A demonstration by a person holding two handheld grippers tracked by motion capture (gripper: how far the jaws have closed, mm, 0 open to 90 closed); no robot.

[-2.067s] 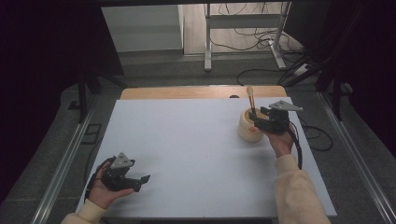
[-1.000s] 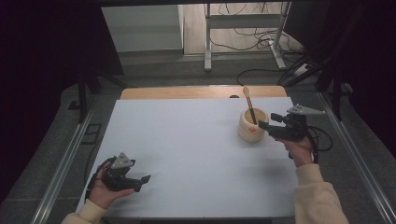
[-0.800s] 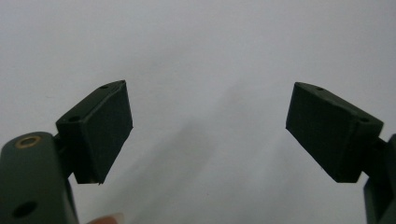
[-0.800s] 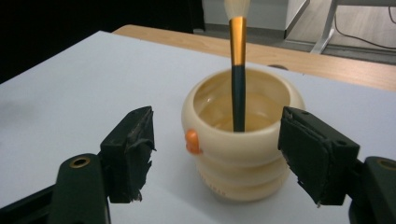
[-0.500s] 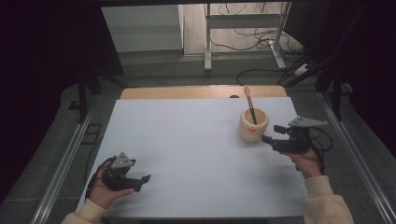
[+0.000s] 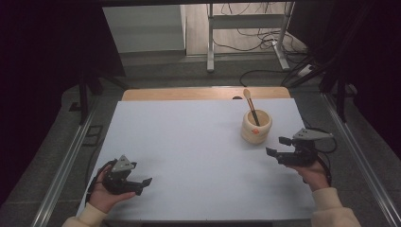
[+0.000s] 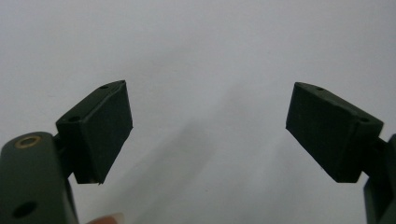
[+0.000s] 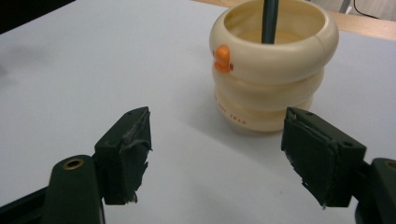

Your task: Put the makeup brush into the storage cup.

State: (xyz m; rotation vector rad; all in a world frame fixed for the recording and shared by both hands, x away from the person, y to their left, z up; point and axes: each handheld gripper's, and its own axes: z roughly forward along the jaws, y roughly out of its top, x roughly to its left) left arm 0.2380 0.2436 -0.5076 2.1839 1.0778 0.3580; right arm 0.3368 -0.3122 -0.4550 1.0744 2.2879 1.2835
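A cream ribbed cup [image 6: 256,126] with an orange beak [image 8: 222,58] stands on the right half of the white table [image 6: 189,142]. A dark-handled stick [image 6: 250,106] with a wooden tip stands in it, leaning to the far left. My right gripper [image 6: 277,145] hovers just right of the cup and nearer to me, pointing left at the cup [image 8: 273,70]. Its jaws [image 8: 217,114] are open and have just been opening a little, with nothing between them. My left gripper [image 6: 143,186] rests at the near left, open [image 7: 208,93] over bare table.
A wooden strip [image 6: 203,93] runs along the table's far edge. Metal rails [image 6: 66,161] flank both sides of the table. Cables [image 6: 265,71] and a frame leg [image 6: 210,42] lie on the floor beyond it.
My right gripper has drawn back from the cup, toward me and lower, and the stick stays in the cup. The left gripper has not moved.
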